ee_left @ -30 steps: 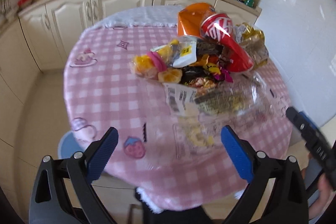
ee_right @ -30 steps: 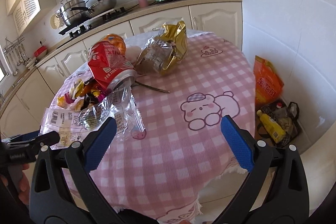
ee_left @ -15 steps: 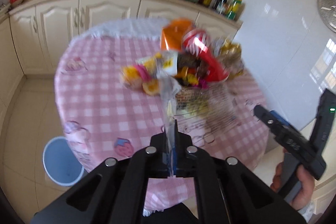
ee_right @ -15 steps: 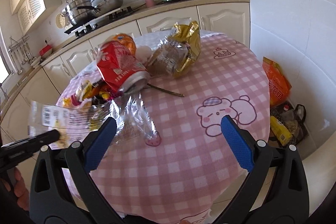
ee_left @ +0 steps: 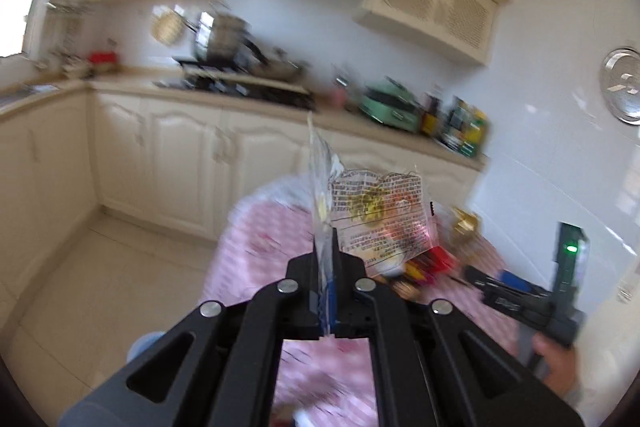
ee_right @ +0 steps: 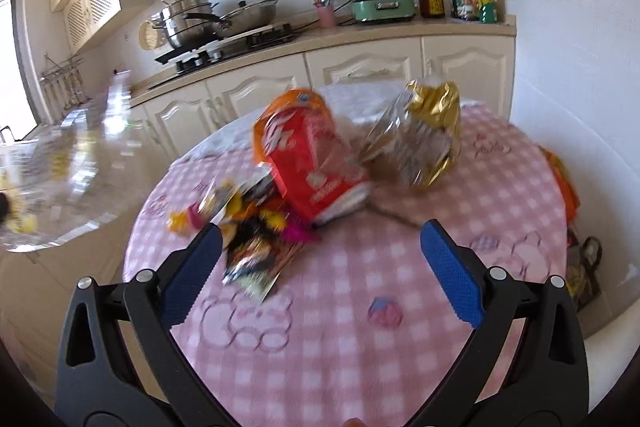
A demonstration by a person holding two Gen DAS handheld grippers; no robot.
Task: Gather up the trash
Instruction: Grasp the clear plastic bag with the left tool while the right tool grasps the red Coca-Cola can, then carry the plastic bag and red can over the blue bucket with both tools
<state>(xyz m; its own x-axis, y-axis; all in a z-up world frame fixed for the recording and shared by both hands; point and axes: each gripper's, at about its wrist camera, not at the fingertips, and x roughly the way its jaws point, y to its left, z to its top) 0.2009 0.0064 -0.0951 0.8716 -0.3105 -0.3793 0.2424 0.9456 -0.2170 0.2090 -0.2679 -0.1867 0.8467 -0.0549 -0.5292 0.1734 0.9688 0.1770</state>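
Observation:
My left gripper (ee_left: 326, 267) is shut on a clear plastic bag (ee_left: 372, 211) with printed text and holds it up in the air above the pink checked table (ee_left: 256, 247). The same bag (ee_right: 60, 163) shows blurred at the left of the right wrist view. My right gripper (ee_right: 320, 267) is open and empty above the table (ee_right: 380, 347). On the table lie a red snack bag (ee_right: 316, 163), an orange bag (ee_right: 296, 103) behind it, a gold foil bag (ee_right: 424, 139) and a heap of small coloured wrappers (ee_right: 248, 227).
Cream cabinets and a counter (ee_right: 360, 31) with pots, a green cooker and bottles stand behind the table. A white tiled wall (ee_right: 580, 67) is on the right, with bags on the floor (ee_right: 580, 259) beside it. A blue bin (ee_left: 146, 343) peeks out left of the table.
My left gripper closed on the clear plastic bag and lifted it off the table, tilting upward. My right gripper moved forward over the table, staying open.

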